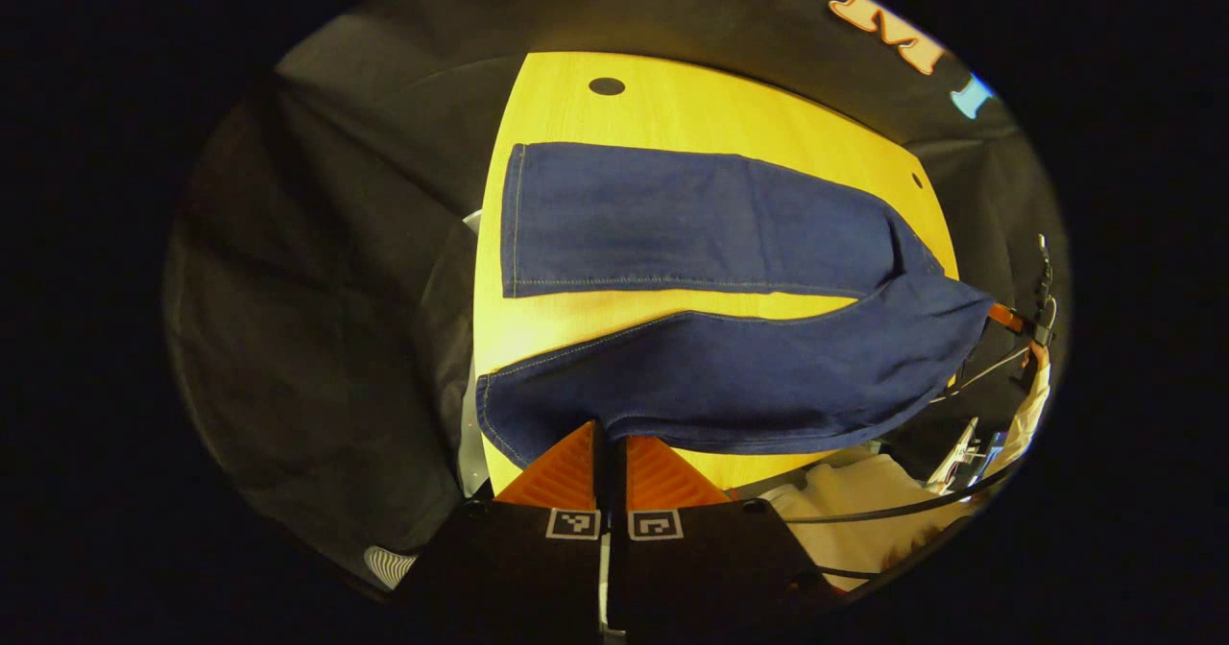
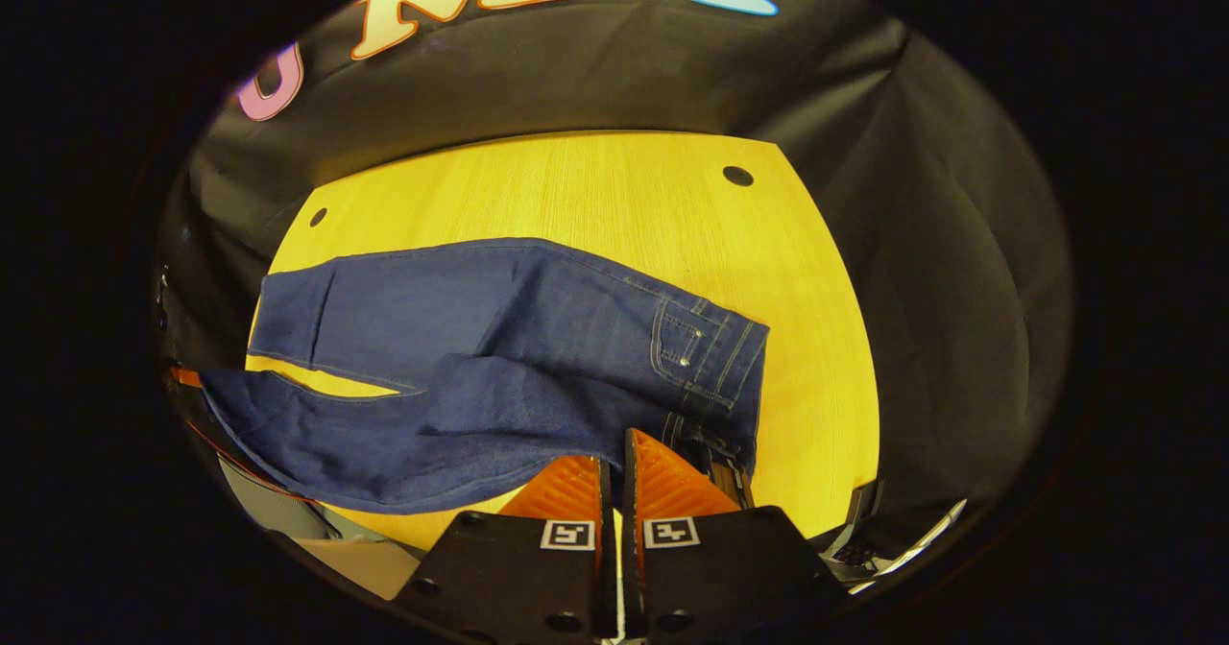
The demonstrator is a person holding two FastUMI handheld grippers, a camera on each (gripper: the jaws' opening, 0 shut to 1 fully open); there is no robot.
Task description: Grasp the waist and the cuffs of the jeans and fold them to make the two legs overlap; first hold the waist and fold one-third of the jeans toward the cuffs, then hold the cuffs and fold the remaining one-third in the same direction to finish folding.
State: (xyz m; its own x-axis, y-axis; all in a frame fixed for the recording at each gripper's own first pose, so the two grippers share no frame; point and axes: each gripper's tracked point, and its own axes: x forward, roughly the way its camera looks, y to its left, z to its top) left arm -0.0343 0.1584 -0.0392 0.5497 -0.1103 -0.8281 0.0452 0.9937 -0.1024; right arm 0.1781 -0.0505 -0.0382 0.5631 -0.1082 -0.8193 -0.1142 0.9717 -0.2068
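Closest to the lens in the left gripper view, the left tongs (image 1: 609, 453) are pinching the hem of the near leg, their two fingers pressed together on the cloth beside its cuff. One pair of jeans (image 1: 691, 271) is lying on the yellow surface (image 1: 672, 112), with two legs showing: the far leg is lying flat, while the near leg is being held up off the wood, and a strip of bare surface is showing between the two. Two dark round holes are sitting in the surface beyond the jeans. At the waist end, in the right gripper view, the right tongs (image 2: 614, 467) are clenching the near edge of the jeans (image 2: 499, 338) just beside the waistband, fingers nearly meeting on the denim. One stitched pocket (image 2: 680, 338) is facing up beyond those tongs.
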